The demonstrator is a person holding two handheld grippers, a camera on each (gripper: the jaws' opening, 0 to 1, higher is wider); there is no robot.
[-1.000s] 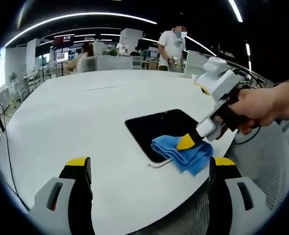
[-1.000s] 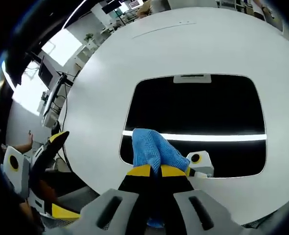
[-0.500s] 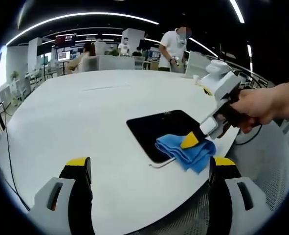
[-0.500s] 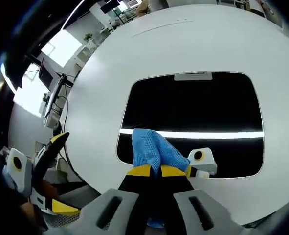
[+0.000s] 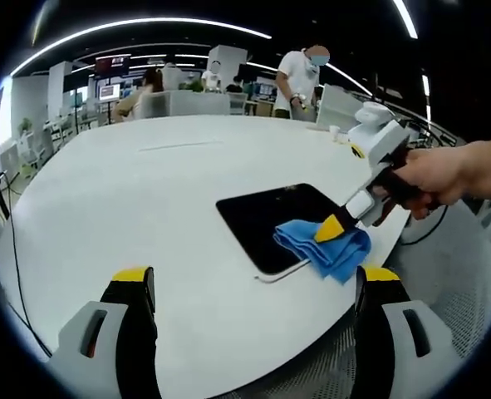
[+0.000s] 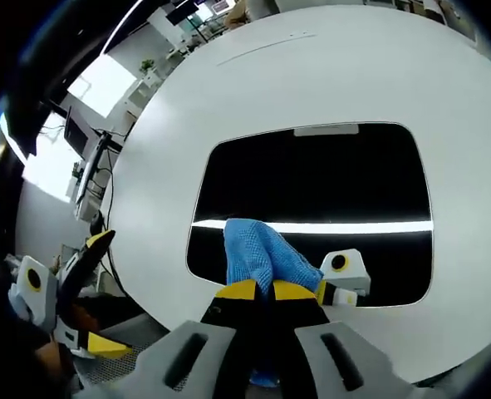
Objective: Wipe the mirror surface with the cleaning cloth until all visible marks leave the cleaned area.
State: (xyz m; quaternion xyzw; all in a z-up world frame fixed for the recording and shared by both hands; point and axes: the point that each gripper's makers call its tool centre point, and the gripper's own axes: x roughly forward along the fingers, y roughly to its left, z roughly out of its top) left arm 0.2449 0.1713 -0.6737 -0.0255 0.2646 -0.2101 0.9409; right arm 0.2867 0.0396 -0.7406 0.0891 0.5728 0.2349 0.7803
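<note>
The mirror (image 6: 311, 208) lies flat on the white round table (image 6: 336, 75), a dark rounded rectangle reflecting one bright horizontal light strip. In the right gripper view it occupies the centre of the field; in the left gripper view it (image 5: 270, 216) sits toward 3 o'clock, near the table's edge.

The blue cleaning cloth (image 6: 257, 258) rests on the mirror's near edge, at 6 o'clock of the glass in the right gripper view. In the left gripper view the cloth (image 5: 324, 245) covers the mirror's corner at 4 o'clock and drapes toward the table rim.

The right gripper (image 6: 257, 289) has its yellow-tipped jaws clenched on the cloth, which bunches upward between them. In the left gripper view this gripper (image 5: 328, 230) enters from 3 o'clock, held by a person's hand (image 5: 436, 179).

The left gripper (image 5: 249, 278) hovers above the table with its jaws spread wide and nothing between them. It (image 6: 62, 291) appears at 8 o'clock in the right gripper view, beyond the table edge.

A standing person (image 5: 299, 75) is at 12 o'clock behind the table.
</note>
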